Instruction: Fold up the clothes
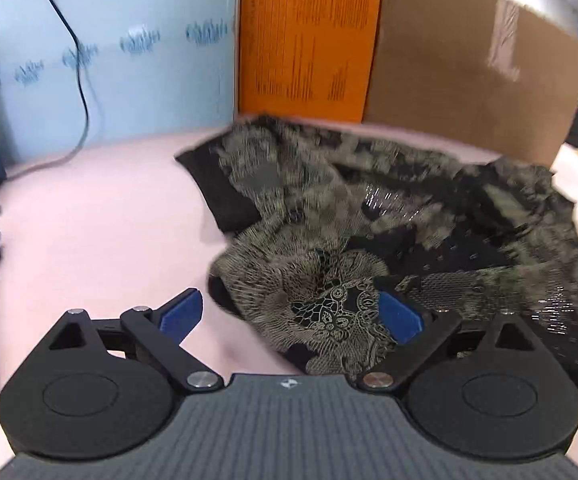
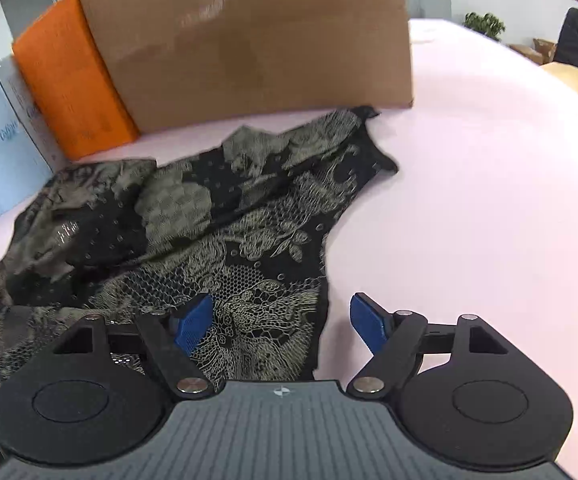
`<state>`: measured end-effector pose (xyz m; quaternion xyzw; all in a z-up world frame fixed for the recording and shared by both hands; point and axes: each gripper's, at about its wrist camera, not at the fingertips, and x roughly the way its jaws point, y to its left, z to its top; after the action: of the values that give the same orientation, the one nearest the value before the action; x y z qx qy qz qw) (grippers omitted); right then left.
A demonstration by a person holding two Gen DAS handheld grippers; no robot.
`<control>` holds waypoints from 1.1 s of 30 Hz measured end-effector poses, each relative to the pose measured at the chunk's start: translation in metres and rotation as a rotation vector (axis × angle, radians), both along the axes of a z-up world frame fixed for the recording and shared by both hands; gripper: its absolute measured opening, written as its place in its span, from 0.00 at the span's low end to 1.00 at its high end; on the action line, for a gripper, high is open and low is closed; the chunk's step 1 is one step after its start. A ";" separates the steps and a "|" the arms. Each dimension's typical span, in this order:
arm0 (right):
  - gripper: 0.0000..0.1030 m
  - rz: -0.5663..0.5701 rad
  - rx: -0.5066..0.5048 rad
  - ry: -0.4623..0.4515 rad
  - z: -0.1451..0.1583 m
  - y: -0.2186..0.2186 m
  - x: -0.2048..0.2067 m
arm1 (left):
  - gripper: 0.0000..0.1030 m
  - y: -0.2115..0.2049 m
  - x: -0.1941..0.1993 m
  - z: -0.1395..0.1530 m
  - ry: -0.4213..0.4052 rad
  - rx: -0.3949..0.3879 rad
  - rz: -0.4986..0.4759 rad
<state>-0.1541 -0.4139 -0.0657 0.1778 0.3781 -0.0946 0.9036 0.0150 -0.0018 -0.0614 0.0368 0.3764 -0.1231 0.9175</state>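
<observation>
Both jaws stand wide and hold nothing: the left gripper (image 1: 291,314) straddles a bunched near corner of the patterned garment (image 1: 373,220), the right gripper (image 2: 283,322) its near right edge. One crumpled garment lies ahead of both on the pink table (image 2: 489,200). A clean fold probably calls for pinching single layers, then spreading flat. Beyond stand three boxes: blue (image 1: 129,60), orange (image 1: 309,36), cardboard (image 2: 249,40).

Far across the pink counter (image 2: 489,200), a cardboard box (image 2: 249,40), an orange box (image 2: 65,80) and a pale blue box (image 1: 129,60) stand side by side as a wall. The crumpled garment (image 2: 209,220) fills the middle. Bare counter lies open to its right, and to its left up to a dangling black cable (image 1: 81,92).
</observation>
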 end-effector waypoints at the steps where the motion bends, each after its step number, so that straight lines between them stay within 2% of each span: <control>1: 0.55 0.011 0.016 -0.008 -0.004 0.001 0.004 | 0.77 -0.005 0.005 -0.004 0.010 0.005 -0.005; 2: 0.35 0.014 0.044 -0.039 -0.006 0.002 0.003 | 0.34 -0.005 0.005 -0.005 0.004 -0.016 -0.023; 3: 0.03 0.016 0.094 -0.033 -0.006 0.003 0.004 | 0.05 -0.005 0.004 -0.004 -0.005 -0.040 -0.042; 4: 0.03 0.016 0.116 -0.047 -0.003 0.006 0.002 | 0.02 -0.001 0.001 0.001 -0.011 -0.079 -0.055; 5: 0.03 0.020 0.138 -0.062 0.001 0.009 -0.001 | 0.01 0.003 -0.002 0.006 -0.016 -0.119 -0.066; 7: 0.03 0.065 0.169 -0.110 0.016 0.016 -0.012 | 0.01 0.016 -0.015 0.025 -0.080 -0.159 -0.092; 10: 0.03 0.127 0.221 -0.179 0.042 0.023 -0.037 | 0.01 0.041 -0.041 0.055 -0.151 -0.179 -0.150; 13: 0.03 0.179 0.243 -0.201 0.063 0.030 -0.062 | 0.01 0.070 -0.072 0.076 -0.187 -0.180 -0.187; 16: 0.03 0.221 0.269 -0.167 0.070 0.036 -0.082 | 0.01 0.098 -0.100 0.086 -0.162 -0.186 -0.191; 18: 0.03 0.240 0.281 -0.124 0.069 0.037 -0.093 | 0.03 0.113 -0.114 0.084 -0.103 -0.168 -0.214; 20: 0.05 0.239 0.263 -0.024 0.063 0.035 -0.099 | 0.06 0.125 -0.126 0.079 -0.041 -0.122 -0.236; 22: 0.22 0.221 0.221 0.074 0.059 0.031 -0.106 | 0.19 0.137 -0.138 0.073 0.010 -0.070 -0.240; 23: 0.22 0.196 0.175 0.080 0.063 0.027 -0.110 | 0.26 0.144 -0.140 0.075 0.009 -0.054 -0.214; 24: 0.22 0.173 0.141 0.065 0.069 0.021 -0.114 | 0.28 0.151 -0.143 0.078 0.004 -0.040 -0.183; 27: 0.22 0.149 0.079 -0.016 0.102 0.003 -0.107 | 0.28 0.166 -0.132 0.101 -0.072 -0.031 -0.115; 29: 0.22 0.177 0.017 -0.086 0.134 -0.006 -0.089 | 0.31 0.169 -0.109 0.130 -0.157 -0.015 -0.118; 32: 0.22 0.236 -0.080 -0.199 0.189 -0.012 -0.060 | 0.49 0.163 -0.077 0.182 -0.317 0.036 -0.178; 33: 0.23 0.255 -0.102 -0.235 0.208 -0.014 -0.050 | 0.51 0.159 -0.067 0.200 -0.365 0.058 -0.211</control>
<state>-0.2036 -0.4282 0.1419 0.0921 0.2840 0.0231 0.9541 -0.0519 0.1574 0.1389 0.1242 0.2012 -0.1989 0.9511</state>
